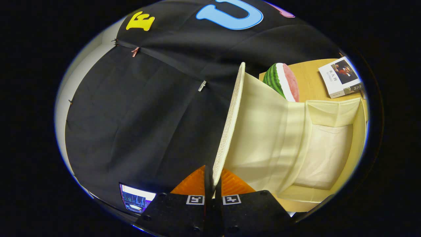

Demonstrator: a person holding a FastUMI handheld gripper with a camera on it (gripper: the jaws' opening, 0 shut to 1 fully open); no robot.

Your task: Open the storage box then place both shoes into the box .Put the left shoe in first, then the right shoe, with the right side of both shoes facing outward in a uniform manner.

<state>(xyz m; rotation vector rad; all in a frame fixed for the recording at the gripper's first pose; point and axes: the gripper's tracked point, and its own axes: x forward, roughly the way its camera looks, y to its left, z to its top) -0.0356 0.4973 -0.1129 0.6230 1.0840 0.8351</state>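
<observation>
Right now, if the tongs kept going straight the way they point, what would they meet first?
The tongs are shut on the edge of the storage box lid, which runs ahead along their line. Beyond the lid's far end there seems to be just the black cloth wall, though depth is unclear.

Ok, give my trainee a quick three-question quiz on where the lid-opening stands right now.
1. True or false: the tongs are shut on the lid edge.
2. What does the storage box hold? A) both shoes B) nothing seen C) the book
3. Which object sits beyond the box beside the book?

Key: 1 true; 2 B; 3 the watermelon toy.
</observation>
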